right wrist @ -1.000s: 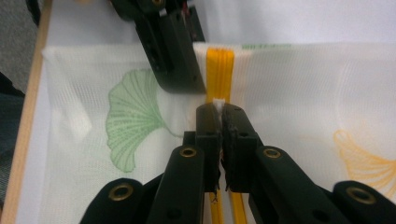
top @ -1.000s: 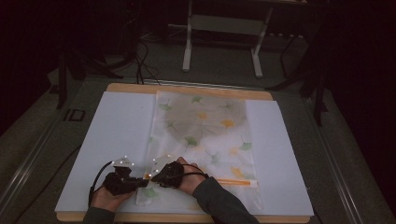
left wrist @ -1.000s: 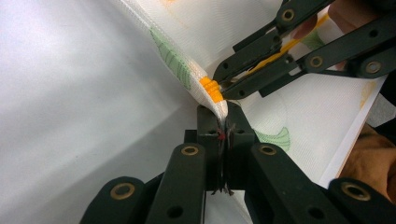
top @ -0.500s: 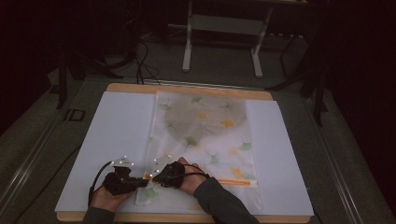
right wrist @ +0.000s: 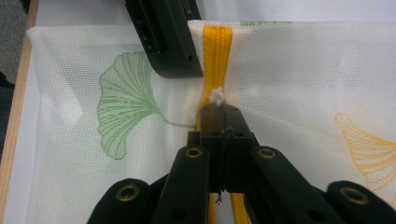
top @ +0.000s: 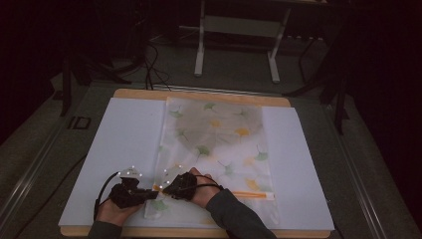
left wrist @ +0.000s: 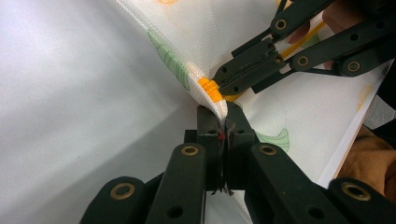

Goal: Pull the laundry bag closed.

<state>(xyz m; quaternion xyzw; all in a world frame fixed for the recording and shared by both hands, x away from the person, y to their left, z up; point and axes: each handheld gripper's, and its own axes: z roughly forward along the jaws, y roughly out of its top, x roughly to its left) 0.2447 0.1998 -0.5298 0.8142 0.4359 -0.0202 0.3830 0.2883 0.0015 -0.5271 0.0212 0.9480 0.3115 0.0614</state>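
We pinch a soft, light mesh laundry bag (top: 219, 144): left claw (left wrist: 223, 122) clamps its corner, right claw (right wrist: 219, 109) grips the yellow zipper's (right wrist: 215, 56) pull

text: none readable | labels: none | numbers: none

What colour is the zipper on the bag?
Yellow-orange; the zipper on the bag shows best in the right gripper view.
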